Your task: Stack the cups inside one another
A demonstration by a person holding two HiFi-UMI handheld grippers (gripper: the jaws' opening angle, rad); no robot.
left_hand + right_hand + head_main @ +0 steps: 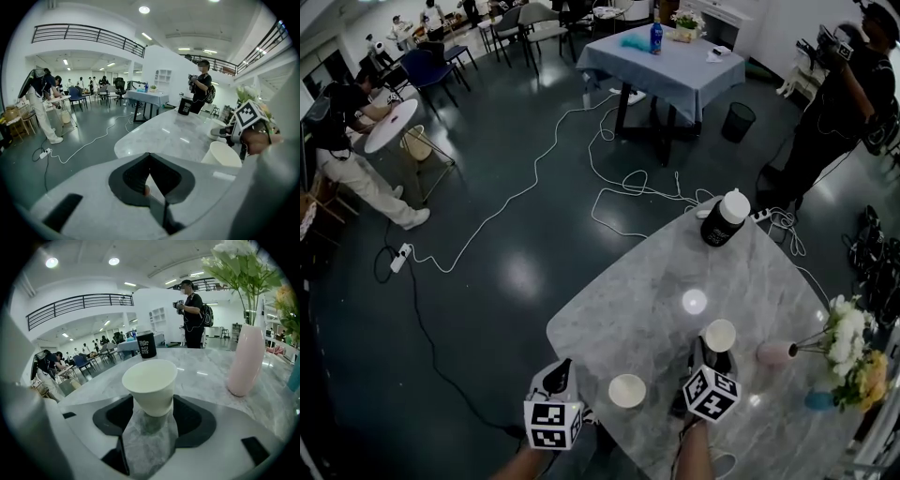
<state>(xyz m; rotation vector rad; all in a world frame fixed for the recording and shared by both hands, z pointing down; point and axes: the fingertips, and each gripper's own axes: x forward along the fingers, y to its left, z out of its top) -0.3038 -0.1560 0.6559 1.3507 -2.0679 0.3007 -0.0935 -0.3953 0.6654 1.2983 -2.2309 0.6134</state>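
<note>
Nearest the camera, at lower left, the left gripper (560,368) is shown over the near edge of the marbled desk (647,291). Its jaws are brought together, and nothing is held between them. Just to its right, a white paper cup (627,390) is seen standing upright on the desk, apart from both grippers. Further right, the right gripper (705,354) is shown with its jaws set wide, one on either side of a second cup (150,383). This cup stands upright on the desk between them, and the pads are not seen to press on its wall. At far right, a pink vase (776,352) holding flowers is placed near this second cup. Both cups are judged to be light, thin-walled and easily crushed or tipped. A gentle hold across the wall, just under the stiffer rim, is judged best, so that one cup may be lifted and lowered into the other.
</note>
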